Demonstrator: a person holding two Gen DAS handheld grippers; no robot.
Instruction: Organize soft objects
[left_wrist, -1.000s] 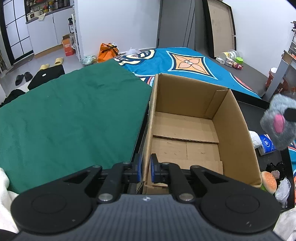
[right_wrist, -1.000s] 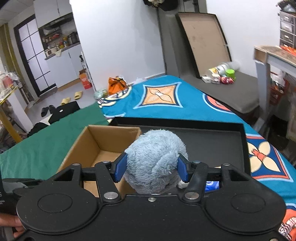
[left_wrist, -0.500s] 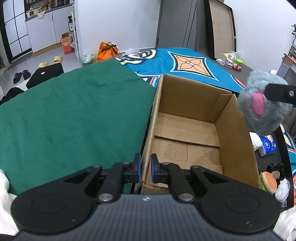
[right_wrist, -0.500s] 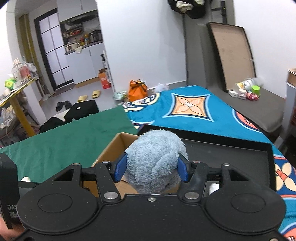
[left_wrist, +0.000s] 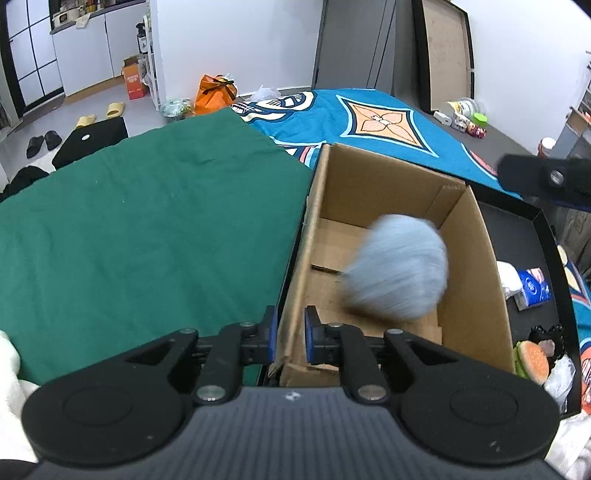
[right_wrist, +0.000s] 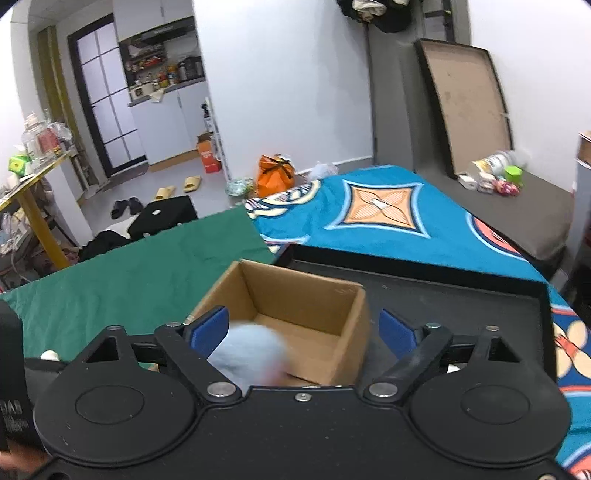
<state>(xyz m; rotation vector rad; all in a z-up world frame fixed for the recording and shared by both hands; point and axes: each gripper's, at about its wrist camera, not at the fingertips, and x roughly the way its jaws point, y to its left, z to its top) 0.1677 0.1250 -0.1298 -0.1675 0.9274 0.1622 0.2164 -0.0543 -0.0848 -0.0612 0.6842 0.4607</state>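
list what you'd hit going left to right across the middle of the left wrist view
green cloth → left wall of the cardboard box → blurred grey plush toy inside the box → right box wall → black tray → blue tissue pack

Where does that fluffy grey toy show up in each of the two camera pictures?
Left wrist view: the grey toy is a blurred ball right of centre, inside the cardboard box.
Right wrist view: the grey toy sits low, left of centre, between the spread blue pads of the right hand-held gripper, touching neither.
Shared landmark: the cardboard box.
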